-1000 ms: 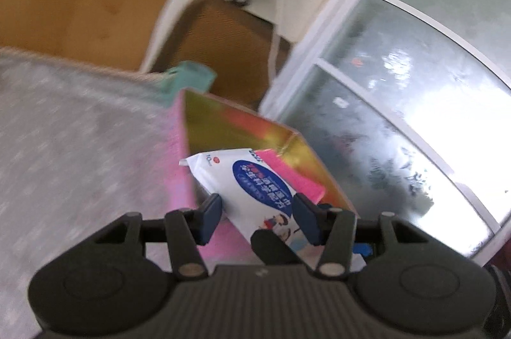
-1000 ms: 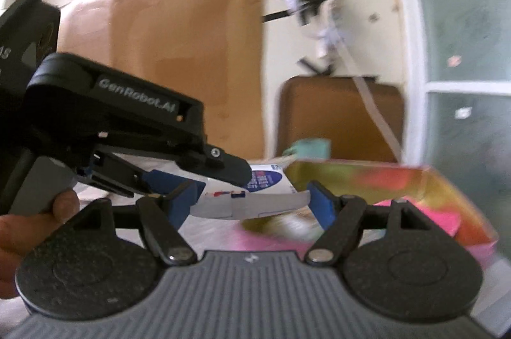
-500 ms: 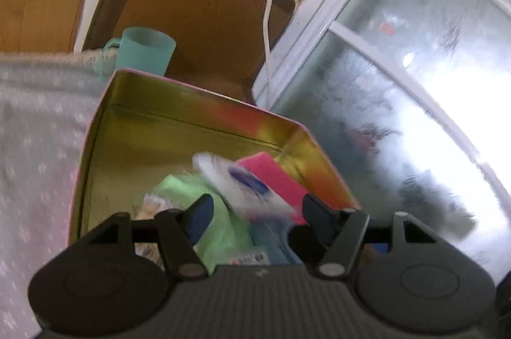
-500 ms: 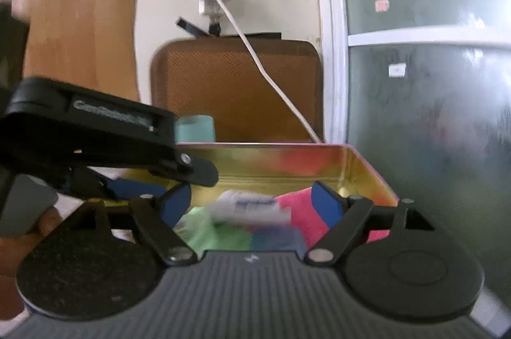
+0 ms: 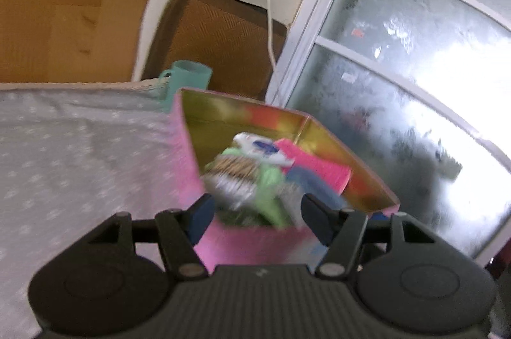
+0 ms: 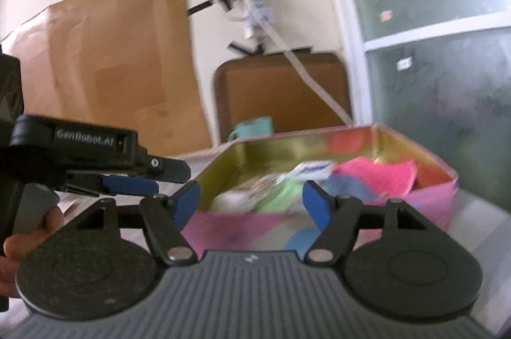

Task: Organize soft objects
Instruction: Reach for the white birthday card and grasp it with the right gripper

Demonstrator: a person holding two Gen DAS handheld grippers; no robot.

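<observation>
Grey cloth with pale dots [image 5: 64,147] covers the table that carries everything, and at its far edge a brown chair back [image 5: 217,42] stands against the wall beside frosted window panes [image 5: 415,67]. Pink outside and gold inside, the open tin box [image 5: 188,160] sits on the cloth near the window side and holds the soft things in a blurred heap: a pink cloth [image 5: 319,166] against its far right wall, a green cloth [image 5: 271,179] in the middle, and a white tissue pack with a blue label [image 5: 262,147] lying on top of them. A teal cup [image 5: 188,77] stands just behind the box. The left gripper [image 5: 255,212] hangs over the box's near wall, jaws apart and holding nothing. The right gripper [image 6: 250,200] has just narrowed a little, yet its blue pads [image 6: 314,201] stand apart and empty.
</observation>
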